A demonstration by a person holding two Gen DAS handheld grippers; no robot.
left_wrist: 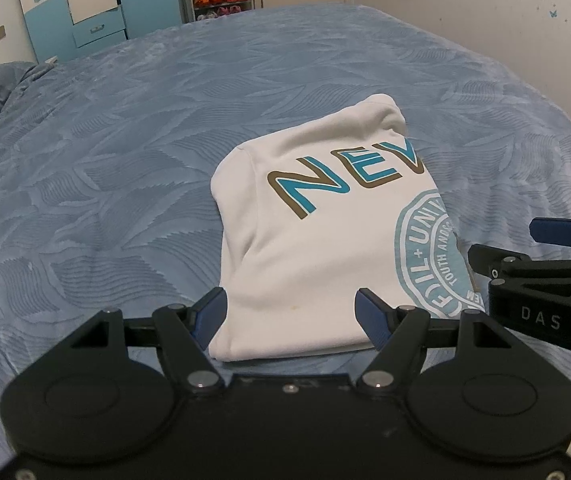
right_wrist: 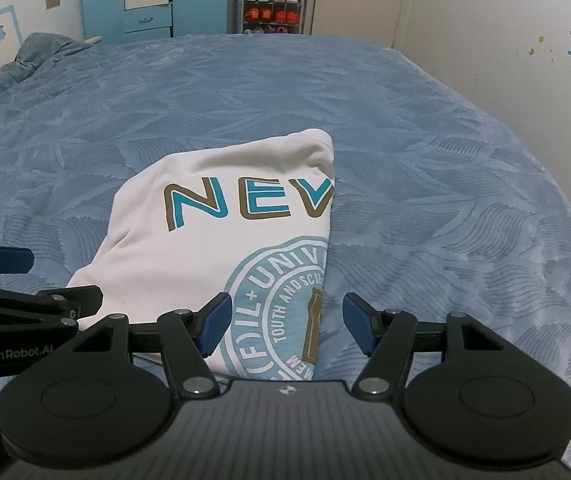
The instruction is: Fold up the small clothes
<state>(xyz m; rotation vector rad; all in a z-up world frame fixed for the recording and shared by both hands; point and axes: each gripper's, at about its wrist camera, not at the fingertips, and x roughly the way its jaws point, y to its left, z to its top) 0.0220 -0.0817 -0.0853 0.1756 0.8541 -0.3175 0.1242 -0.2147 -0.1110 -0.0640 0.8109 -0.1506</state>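
Both claws gape over shirt.

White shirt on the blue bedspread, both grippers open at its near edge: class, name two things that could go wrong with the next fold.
1. The shirt is already folded in layers; the open left gripper may pinch only the top layer, so the fold could fall open.
2. The soft bedspread lies right under the hem; the open right gripper, straddling the shirt's right edge, might catch it too.
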